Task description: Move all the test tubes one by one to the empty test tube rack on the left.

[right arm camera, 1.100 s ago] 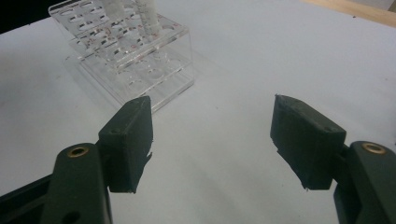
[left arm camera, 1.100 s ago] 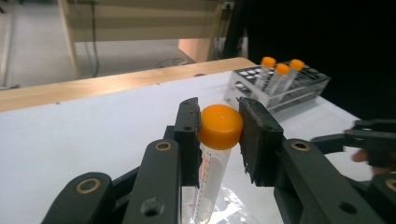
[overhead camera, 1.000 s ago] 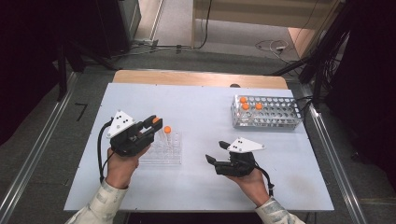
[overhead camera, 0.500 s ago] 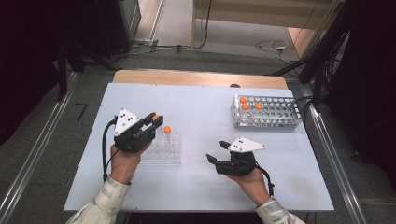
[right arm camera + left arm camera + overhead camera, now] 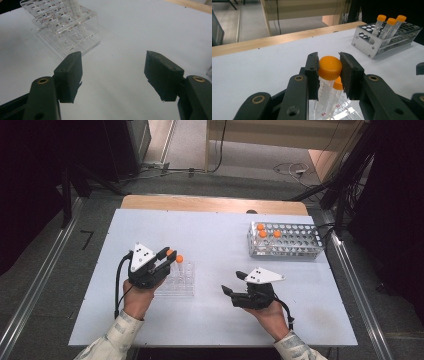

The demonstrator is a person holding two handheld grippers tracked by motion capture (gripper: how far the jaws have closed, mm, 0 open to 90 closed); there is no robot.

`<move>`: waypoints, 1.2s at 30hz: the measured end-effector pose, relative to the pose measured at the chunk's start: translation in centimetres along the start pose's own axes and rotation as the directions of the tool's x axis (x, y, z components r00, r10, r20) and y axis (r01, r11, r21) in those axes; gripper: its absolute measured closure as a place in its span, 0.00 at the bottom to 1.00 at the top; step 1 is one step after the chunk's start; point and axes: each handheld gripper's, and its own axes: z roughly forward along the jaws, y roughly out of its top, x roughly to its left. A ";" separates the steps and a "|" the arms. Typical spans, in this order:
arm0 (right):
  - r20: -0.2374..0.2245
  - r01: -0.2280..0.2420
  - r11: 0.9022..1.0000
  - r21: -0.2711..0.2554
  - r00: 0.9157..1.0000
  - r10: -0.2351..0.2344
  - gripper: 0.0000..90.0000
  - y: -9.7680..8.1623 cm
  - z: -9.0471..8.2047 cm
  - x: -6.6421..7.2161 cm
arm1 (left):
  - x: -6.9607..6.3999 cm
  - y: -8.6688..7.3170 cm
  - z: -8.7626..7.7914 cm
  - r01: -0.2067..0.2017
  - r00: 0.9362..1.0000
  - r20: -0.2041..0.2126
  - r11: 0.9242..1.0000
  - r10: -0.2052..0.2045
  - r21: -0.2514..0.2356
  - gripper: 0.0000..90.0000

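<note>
Plastic, clear and slim, the tube (image 5: 325,87) has printed graduation marks down its side and a wide orange screw cap (image 5: 330,67) with a smooth, slightly domed top. The left gripper (image 5: 329,72) has its jaws clamped on that cap, one black pad pressing each side. The tube hangs over the clear acrylic rack (image 5: 177,279), which sits on the white table (image 5: 215,240) near the person's left hand (image 5: 136,301). A second orange-capped tube (image 5: 335,96) stands just behind and below the held one, in the same rack.

In the left gripper view the bottom of the held tube is cut off by the frame and by the black jaw arms, so whether its tip is already inside a hole of the rack is hard to say; it looks close to it. From the high view the gripper's body and grey plate cover most of the tube, leaving little more than the cap.

The right gripper (image 5: 113,75) rests low over the table with its jaws wide apart and nothing between them. Its view cuts off the rack's upper tubes at the top edge.

At the far right of the table a metal rack (image 5: 284,240) holds three more orange-capped tubes (image 5: 390,25).
</note>
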 end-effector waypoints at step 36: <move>0.249 -0.122 0.988 -0.090 0.958 0.141 0.35 -0.9 -2.4 -6.3 | -0.3 -0.1 0.2 0.066 0.996 0.053 0.998 -0.066 0.013 0.26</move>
